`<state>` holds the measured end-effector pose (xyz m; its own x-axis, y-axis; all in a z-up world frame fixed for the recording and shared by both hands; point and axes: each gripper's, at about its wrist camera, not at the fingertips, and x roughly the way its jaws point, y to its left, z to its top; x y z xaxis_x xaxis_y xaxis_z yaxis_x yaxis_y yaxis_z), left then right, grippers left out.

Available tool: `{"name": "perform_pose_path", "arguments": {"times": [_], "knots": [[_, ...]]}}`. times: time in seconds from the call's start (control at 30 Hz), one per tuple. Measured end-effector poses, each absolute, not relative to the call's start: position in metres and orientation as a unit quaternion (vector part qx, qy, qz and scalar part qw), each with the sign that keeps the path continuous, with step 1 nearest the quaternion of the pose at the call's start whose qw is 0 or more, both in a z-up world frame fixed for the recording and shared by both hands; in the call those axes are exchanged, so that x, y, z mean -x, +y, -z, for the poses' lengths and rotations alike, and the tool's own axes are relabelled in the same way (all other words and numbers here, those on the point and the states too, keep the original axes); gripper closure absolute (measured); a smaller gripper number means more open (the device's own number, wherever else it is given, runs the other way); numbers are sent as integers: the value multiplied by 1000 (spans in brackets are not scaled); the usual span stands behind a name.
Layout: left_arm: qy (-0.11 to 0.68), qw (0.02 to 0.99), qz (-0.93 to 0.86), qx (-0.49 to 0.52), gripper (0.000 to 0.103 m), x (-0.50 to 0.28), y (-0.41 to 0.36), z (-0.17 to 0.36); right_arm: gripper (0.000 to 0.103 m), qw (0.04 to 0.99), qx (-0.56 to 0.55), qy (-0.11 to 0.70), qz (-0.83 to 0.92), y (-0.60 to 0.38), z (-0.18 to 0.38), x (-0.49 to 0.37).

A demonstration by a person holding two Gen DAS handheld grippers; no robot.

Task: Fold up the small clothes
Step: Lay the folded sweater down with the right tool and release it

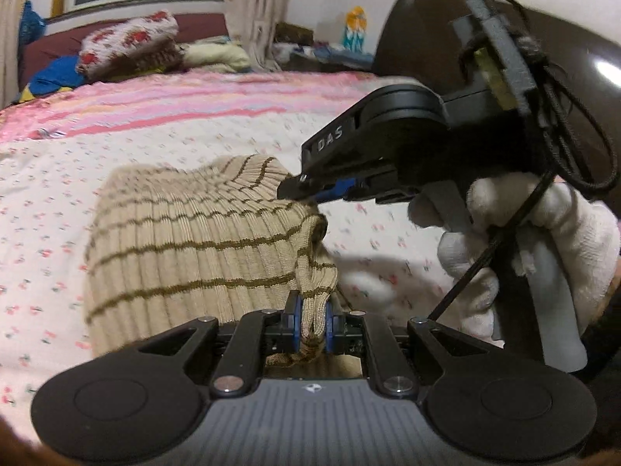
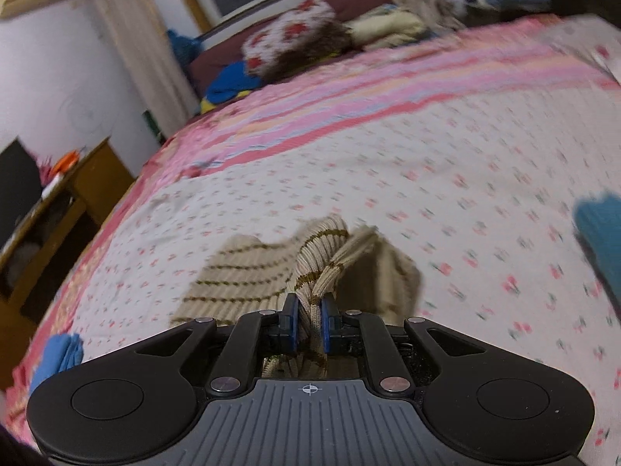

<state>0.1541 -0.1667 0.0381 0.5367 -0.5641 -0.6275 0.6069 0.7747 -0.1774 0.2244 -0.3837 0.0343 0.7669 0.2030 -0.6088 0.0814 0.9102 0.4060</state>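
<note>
A small beige ribbed garment with brown stripes [image 1: 194, 248] hangs stretched above the flowered bedspread [image 1: 58, 178]. My left gripper [image 1: 313, 312] is shut on a bunched edge of it, the cloth pinched between the blue pads. My right gripper [image 1: 310, 190] shows in the left wrist view too, held by a white-gloved hand [image 1: 543, 244], with its tips clamped on the garment's far upper corner. In the right wrist view that gripper [image 2: 309, 316] is shut on a fold of the same striped garment [image 2: 248, 275], whose rest drapes down to the left over the bed.
Pillows and bedding [image 1: 128, 46] are piled at the bed's far end under a window. A dark headboard [image 1: 427, 39] stands at right. A blue cloth [image 2: 601, 233] lies at the right on the bed, another blue piece [image 2: 58, 357] at the left edge. A wooden side table [image 2: 70, 194] stands beside the bed.
</note>
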Motion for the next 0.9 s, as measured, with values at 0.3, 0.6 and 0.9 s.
{"name": "perform_pose_path", "arguments": {"times": [0.3, 0.6, 0.9], "knots": [[360, 874, 325, -43, 85, -154, -194, -31, 93, 911, -201, 358, -28, -399, -20, -229], [355, 873, 330, -50, 85, -146, -192, -29, 90, 904, -225, 361, -31, -411, -18, -232], [356, 872, 333, -49, 85, -147, -194, -27, 73, 892, -269, 360, -43, -419, -6, -245]]}}
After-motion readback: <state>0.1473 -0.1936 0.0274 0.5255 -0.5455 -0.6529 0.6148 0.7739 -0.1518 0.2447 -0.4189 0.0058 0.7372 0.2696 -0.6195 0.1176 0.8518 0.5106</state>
